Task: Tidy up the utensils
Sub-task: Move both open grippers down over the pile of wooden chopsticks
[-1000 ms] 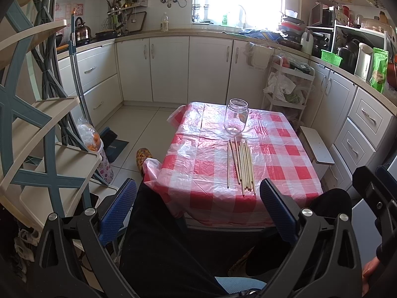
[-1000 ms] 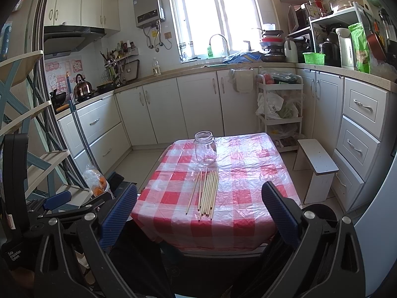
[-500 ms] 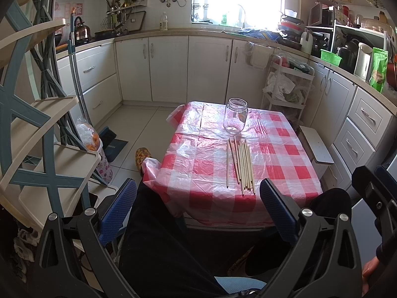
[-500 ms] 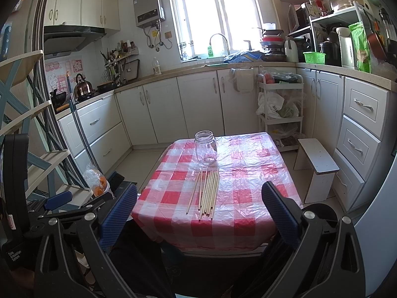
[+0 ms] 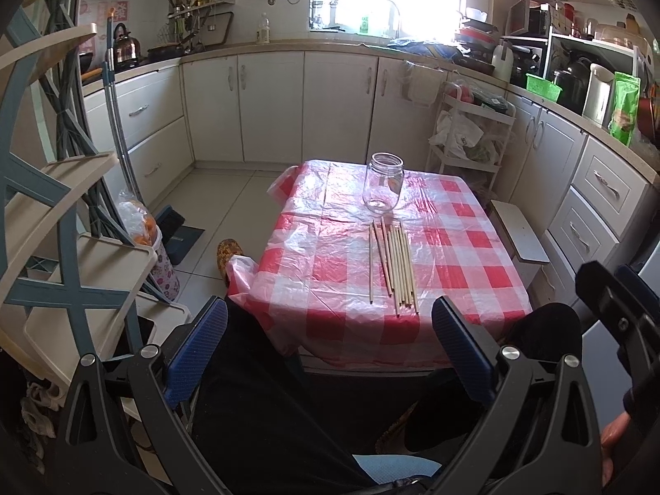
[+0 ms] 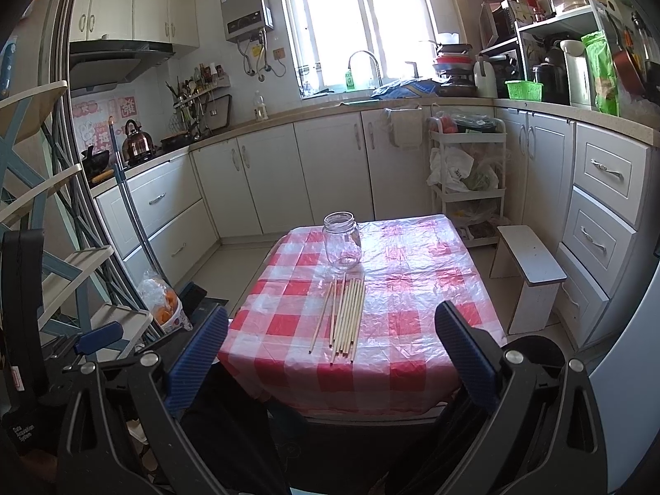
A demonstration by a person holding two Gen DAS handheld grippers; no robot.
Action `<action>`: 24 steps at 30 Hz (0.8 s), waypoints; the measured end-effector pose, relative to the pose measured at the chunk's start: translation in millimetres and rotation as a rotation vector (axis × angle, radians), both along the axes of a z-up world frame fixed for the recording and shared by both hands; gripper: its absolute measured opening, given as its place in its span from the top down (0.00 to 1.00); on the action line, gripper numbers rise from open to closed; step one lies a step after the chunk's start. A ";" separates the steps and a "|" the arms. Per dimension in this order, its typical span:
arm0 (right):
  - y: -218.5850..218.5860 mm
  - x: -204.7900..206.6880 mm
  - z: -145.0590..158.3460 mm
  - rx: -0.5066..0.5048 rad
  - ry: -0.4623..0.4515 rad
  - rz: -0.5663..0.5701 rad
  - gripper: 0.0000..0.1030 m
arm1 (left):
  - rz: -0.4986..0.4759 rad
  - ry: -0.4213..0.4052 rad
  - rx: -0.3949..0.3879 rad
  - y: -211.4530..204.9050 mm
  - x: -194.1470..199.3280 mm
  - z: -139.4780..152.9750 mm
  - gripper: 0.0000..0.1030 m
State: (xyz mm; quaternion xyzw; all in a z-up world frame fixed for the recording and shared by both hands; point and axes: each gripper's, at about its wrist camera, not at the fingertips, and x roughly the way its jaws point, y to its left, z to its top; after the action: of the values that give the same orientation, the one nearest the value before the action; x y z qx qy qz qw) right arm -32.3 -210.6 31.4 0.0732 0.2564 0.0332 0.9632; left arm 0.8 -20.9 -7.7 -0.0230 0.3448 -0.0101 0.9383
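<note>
Several wooden chopsticks (image 5: 394,262) (image 6: 345,314) lie side by side on a small table with a red-and-white checked plastic cloth (image 5: 321,264) (image 6: 412,301). Just behind them stands an upright, empty clear glass jar (image 5: 382,181) (image 6: 342,240). My left gripper (image 5: 330,330) hangs open in front of the table's near edge, above a person's dark trouser legs, well short of the chopsticks. My right gripper (image 6: 332,338) is also open with nothing between its blue-padded fingers, held back from the table's near edge.
White kitchen cabinets (image 6: 330,173) line the back and right walls. A white stool (image 6: 528,260) and a white trolley (image 6: 468,173) stand right of the table. A blue-and-cream shelf rack (image 5: 53,222) and a broom handle (image 5: 119,132) stand on the left.
The left wrist view has shifted very slightly; the chopsticks, jar and both open grippers keep their places.
</note>
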 end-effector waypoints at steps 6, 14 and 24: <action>-11.6 38.8 -32.1 -0.001 0.070 0.001 0.07 | -0.015 0.090 -0.029 6.1 28.0 -26.2 0.07; -21.2 138.9 -104.6 -0.040 0.241 0.050 0.07 | -0.021 0.105 -0.082 11.0 112.2 -61.0 0.07; -38.2 232.9 -168.1 -0.025 0.357 0.045 0.21 | -0.022 0.231 0.043 -26.5 239.0 -134.8 0.15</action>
State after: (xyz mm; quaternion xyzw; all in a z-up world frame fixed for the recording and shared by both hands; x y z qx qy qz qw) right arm 200.5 -248.7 -136.7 0.0599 0.4253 0.0381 0.9022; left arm 239.8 -47.4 -142.5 0.0001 0.4509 -0.0103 0.8925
